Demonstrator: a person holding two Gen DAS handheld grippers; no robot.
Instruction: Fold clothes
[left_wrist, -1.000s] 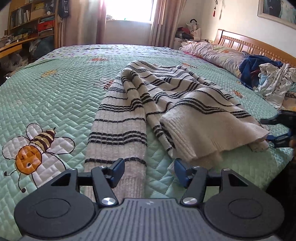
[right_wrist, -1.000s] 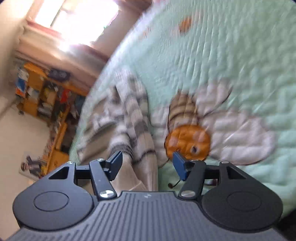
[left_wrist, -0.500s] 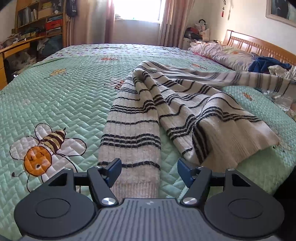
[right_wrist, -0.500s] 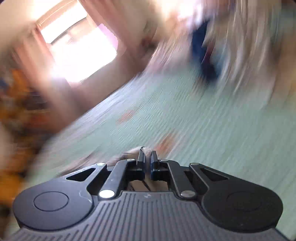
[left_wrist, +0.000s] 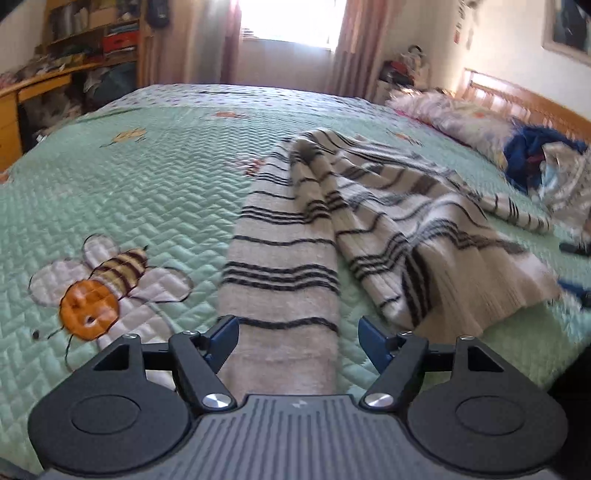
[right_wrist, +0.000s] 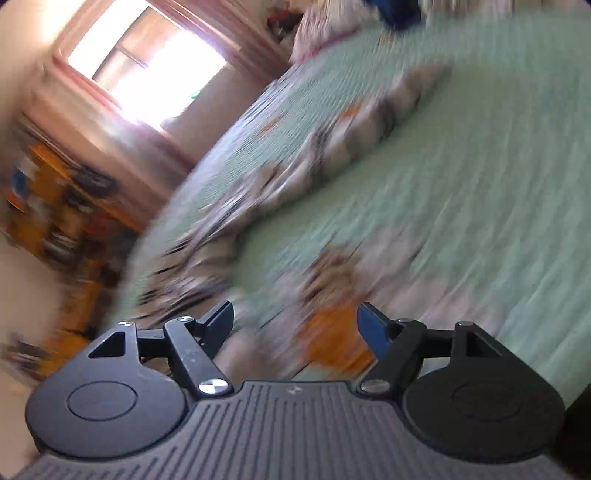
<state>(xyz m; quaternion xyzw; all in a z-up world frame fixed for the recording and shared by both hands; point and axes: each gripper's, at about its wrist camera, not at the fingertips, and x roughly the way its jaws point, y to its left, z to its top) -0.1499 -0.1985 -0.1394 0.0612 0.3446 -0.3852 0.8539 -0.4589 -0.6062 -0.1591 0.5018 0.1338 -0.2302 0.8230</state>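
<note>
A cream sweater with black stripes (left_wrist: 332, 221) lies crumpled on the green quilted bedspread (left_wrist: 147, 192). One sleeve (left_wrist: 280, 295) runs straight toward me and its cuff sits between the fingers of my left gripper (left_wrist: 297, 341), which is open. The other sleeve (left_wrist: 517, 210) lies stretched out to the right. My right gripper (right_wrist: 295, 326) is open and empty above the bedspread; its view is blurred, with the sweater (right_wrist: 295, 177) as a streak to the upper left. The right gripper's fingertips (left_wrist: 576, 291) show at the right edge of the left wrist view.
A bee design (left_wrist: 99, 288) is stitched on the bedspread at the left. Pillows (left_wrist: 454, 114) and a heap of blue and white clothes (left_wrist: 546, 162) lie by the wooden headboard (left_wrist: 532, 107) at the right. A desk and shelves (left_wrist: 55, 74) stand at the far left.
My right gripper, shut on the far sleeve half a second ago, has let it go and is now open; the sleeve lies flat to the right. My left gripper moved closer over the near cuff.
</note>
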